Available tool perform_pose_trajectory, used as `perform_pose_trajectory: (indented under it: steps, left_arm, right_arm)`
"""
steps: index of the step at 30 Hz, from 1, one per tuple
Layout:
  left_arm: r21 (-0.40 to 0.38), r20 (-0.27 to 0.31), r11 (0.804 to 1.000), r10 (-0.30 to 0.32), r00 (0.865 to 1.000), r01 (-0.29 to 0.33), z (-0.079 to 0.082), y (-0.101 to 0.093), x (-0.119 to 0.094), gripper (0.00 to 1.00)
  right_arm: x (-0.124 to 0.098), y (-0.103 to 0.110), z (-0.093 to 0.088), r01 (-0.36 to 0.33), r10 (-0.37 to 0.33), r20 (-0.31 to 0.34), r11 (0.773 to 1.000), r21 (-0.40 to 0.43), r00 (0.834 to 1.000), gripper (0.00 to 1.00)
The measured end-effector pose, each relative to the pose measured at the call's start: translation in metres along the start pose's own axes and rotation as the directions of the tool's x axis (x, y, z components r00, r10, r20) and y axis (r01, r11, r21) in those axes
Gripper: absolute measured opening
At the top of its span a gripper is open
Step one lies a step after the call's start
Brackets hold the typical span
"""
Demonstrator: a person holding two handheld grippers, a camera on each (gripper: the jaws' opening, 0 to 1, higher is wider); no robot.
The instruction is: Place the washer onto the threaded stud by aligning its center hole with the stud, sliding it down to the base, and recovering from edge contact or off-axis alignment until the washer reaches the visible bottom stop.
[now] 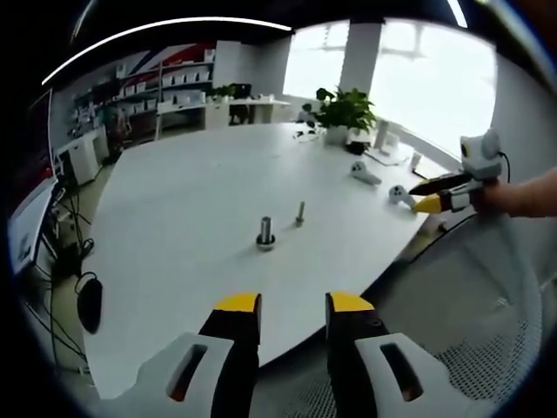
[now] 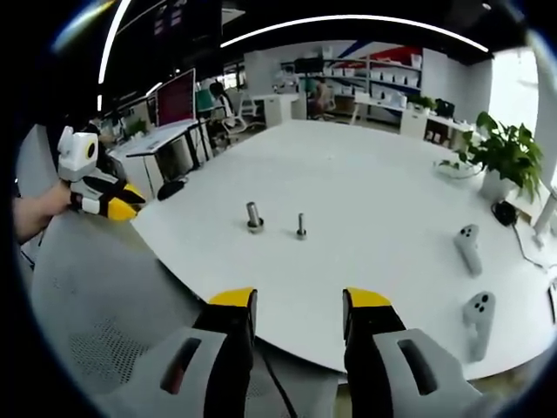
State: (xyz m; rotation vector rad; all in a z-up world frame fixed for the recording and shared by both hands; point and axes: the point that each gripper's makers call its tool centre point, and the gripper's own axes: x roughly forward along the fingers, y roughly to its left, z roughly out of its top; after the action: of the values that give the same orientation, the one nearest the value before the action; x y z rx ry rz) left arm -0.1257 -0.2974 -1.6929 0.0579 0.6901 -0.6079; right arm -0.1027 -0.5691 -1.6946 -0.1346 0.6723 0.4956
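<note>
left jaws: the left gripper (image 1: pixel 293 318) has its jaws apart with nothing between them, hanging back off the near edge of the table (image 1: pixel 174 218). You can see it again in the right gripper view (image 2: pixel 122 205), off to the side over a mesh chair (image 2: pixel 96 296).

right jaws: same deal, the right gripper (image 2: pixel 298 315) is spread and empty, and it's well short of the parts too. In the left gripper view (image 1: pixel 431 196) a hand (image 1: pixel 522 196) is holding it out past the table's far corner.

washer: I think it's the flat ring around the foot of the fatter post (image 2: pixel 253 217), but it's too small to be sure.

stud: the thin upright bolt (image 2: pixel 301 225) just beside that post, both mid-table.

step in hand: looks like nothing's been picked up yet, so reaching in comes first.

how to do it well: I'd pinch the ring by its rim so the hole stays clear, come down straight over the bolt, and wiggle level if an edge catches.

pose: both grippers are held low and roughly level, aimed at the parts from opposite sides.

other stuff: two white controllers (image 2: pixel 474 287) and a potted plant (image 2: pixel 500 157), well away.
</note>
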Motion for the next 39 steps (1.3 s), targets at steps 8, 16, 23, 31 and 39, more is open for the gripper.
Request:
perform_pose_trajectory:
  steps: [8, 16, 23, 31, 39]
  left_arm:
    - [-0.004, 0.005, 1.000, 0.014, 1.000, -0.014, -0.0006, 0.0021, -0.0022, 0.27]
    - [-0.011, 0.027, 0.999, 0.030, 0.999, -0.030, 0.0030, 0.0057, -0.0039, 0.27]
    - [-0.002, 0.022, 1.000, 0.030, 0.999, -0.030, 0.0037, 0.0052, -0.0028, 0.27]
    - [0.002, 0.006, 1.000, 0.028, 1.000, -0.028, 0.0001, 0.0045, -0.0020, 0.27]
    - [0.004, 0.005, 1.000, 0.028, 1.000, -0.028, 0.0005, 0.0043, -0.0019, 0.27]
  right_arm:
    - [-0.0012, 0.0007, -0.0021, 0.013, -0.013, -0.009, 1.000, -0.008, 1.000, 0.42]
    - [0.0022, -0.0018, -0.0072, 0.015, -0.015, -0.039, 1.000, -0.021, 0.999, 0.41]
    - [0.0012, -0.0031, -0.0076, 0.018, -0.019, -0.042, 1.000, -0.015, 0.999, 0.41]
    - [0.0007, 0.0014, -0.0068, 0.017, -0.018, -0.044, 1.000, -0.015, 0.999, 0.41]
    - [0.0021, -0.0018, -0.0076, 0.017, -0.017, -0.039, 1.000, -0.002, 0.999, 0.41]
